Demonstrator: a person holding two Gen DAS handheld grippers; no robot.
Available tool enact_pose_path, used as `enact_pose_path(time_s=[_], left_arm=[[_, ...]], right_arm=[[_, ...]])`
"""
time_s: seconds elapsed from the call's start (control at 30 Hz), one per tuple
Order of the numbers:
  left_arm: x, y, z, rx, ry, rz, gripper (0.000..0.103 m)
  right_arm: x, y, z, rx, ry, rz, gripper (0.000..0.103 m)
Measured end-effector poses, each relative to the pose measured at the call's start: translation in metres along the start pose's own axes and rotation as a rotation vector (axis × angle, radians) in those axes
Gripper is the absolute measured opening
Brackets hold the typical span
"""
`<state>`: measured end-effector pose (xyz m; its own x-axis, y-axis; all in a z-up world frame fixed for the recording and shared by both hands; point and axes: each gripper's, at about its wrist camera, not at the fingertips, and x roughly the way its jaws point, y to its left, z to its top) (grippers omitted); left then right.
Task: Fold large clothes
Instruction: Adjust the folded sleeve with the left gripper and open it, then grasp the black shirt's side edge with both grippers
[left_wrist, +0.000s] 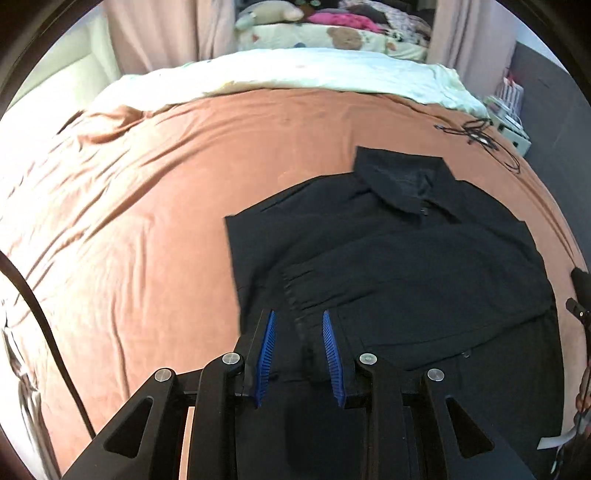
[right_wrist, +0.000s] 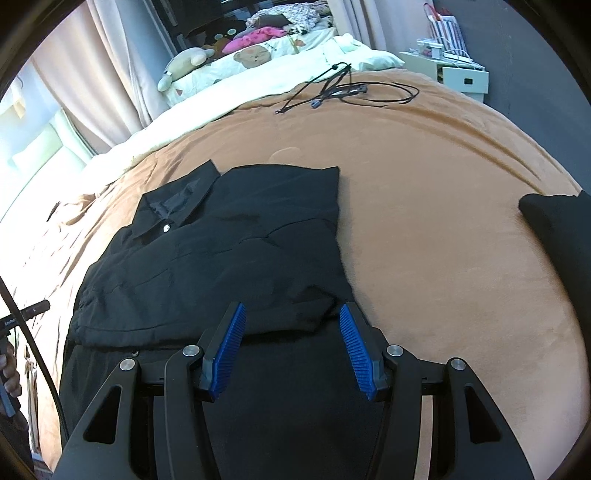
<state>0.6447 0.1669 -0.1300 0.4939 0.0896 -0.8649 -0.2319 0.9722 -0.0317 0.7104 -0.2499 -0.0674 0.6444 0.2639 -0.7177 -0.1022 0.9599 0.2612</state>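
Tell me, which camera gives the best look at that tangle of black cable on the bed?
The right wrist view: the black cable lies whole and sharp on the brown bedspread. The left wrist view shows the cable small and squeezed against the picture's right edge.

Bare brown bedspread (right_wrist: 424, 206) lies open right of the black shirt (right_wrist: 221, 251); tangled cables (right_wrist: 343, 90) clutter its far edge.

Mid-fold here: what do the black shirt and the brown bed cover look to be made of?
Black shirt: looks like a thin matte woven cloth, since it lies flat with crisp collar edges and soft creases. Brown bed cover: seems a soft fleece or velvety plush, with a faint nap sheen and shallow wrinkles.
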Motion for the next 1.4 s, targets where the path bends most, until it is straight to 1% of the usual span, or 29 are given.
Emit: enact_pose_path(time_s=[0.13,0.27,0.33,0.4,0.47,0.53,0.6,0.63,0.67,0.7,0.8,0.9,0.97,1.03,1.07,1.13,1.17,1.2,1.23,1.3,1.33,1.4], left_arm=[[0.010,0.002,-0.010,-0.009,0.024,-0.034,0.028],[0.028,-0.015,-0.015,0.035,0.039,-0.064,0.029],[0.038,-0.023,-0.017,0.071,0.050,-0.047,0.029],[0.051,-0.023,-0.022,0.086,0.072,-0.031,0.029],[0.064,-0.018,-0.027,0.070,0.096,-0.028,0.029],[0.080,-0.009,-0.033,0.036,0.122,-0.056,0.031],[0.086,0.000,-0.035,0.010,0.114,-0.097,0.031],[0.087,0.003,-0.036,0.002,0.109,-0.113,0.032],[0.086,0.004,-0.036,0.000,0.109,-0.119,0.032],[0.085,0.004,-0.036,0.003,0.110,-0.119,0.032],[0.081,0.002,-0.034,0.016,0.117,-0.098,0.032],[0.064,0.003,-0.033,0.006,0.092,-0.081,0.032],[0.050,0.002,-0.034,0.009,0.063,-0.075,0.032],[0.033,0.006,-0.037,0.007,0.057,-0.075,0.033],[0.025,0.008,-0.040,0.003,0.057,-0.078,0.035],[0.011,0.013,-0.044,-0.003,0.049,-0.083,0.045],[0.002,0.014,-0.047,-0.005,0.039,-0.081,0.054],[-0.007,0.016,-0.050,-0.006,0.025,-0.076,0.062],[-0.015,0.017,-0.053,-0.009,0.011,-0.072,0.066],[-0.033,0.021,-0.061,-0.018,-0.014,-0.068,0.076],[-0.040,0.022,-0.065,-0.023,-0.021,-0.066,0.078],[-0.056,0.027,-0.077,-0.037,-0.040,-0.064,0.086]], right_arm=[[0.009,0.009,0.000,-0.017,0.009,-0.003,0.051],[0.018,0.016,0.004,-0.035,0.009,-0.021,0.051],[0.026,0.019,0.009,-0.050,0.014,-0.029,0.051],[0.036,0.022,0.013,-0.067,0.011,-0.050,0.051],[0.048,0.023,0.017,-0.084,0.015,-0.070,0.051],[0.063,0.025,0.017,-0.107,0.031,-0.107,0.051],[0.082,0.024,0.012,-0.111,0.068,-0.136,0.051],[0.088,0.024,0.009,-0.112,0.077,-0.138,0.051],[0.090,0.025,0.007,-0.122,0.065,-0.143,0.051],[0.090,0.027,0.006,-0.131,0.057,-0.151,0.051],[0.089,0.032,0.008,-0.137,0.071,-0.167,0.051],[0.075,0.038,0.011,-0.155,0.071,-0.180,0.051],[0.061,0.040,0.011,-0.166,0.055,-0.174,0.051],[0.044,0.040,0.008,-0.168,0.043,-0.161,0.051],[0.035,0.039,0.005,-0.165,0.039,-0.152,0.051],[0.019,0.034,-0.003,-0.158,0.036,-0.138,0.053],[0.011,0.031,-0.007,-0.151,0.038,-0.127,0.063],[0.004,0.029,-0.011,-0.144,0.037,-0.117,0.070],[-0.004,0.025,-0.016,-0.135,0.033,-0.106,0.080],[-0.021,0.017,-0.025,-0.109,0.024,-0.079,0.081],[-0.030,0.014,-0.030,-0.097,0.020,-0.067,0.082],[-0.046,0.007,-0.042,-0.087,0.005,-0.054,0.085]])
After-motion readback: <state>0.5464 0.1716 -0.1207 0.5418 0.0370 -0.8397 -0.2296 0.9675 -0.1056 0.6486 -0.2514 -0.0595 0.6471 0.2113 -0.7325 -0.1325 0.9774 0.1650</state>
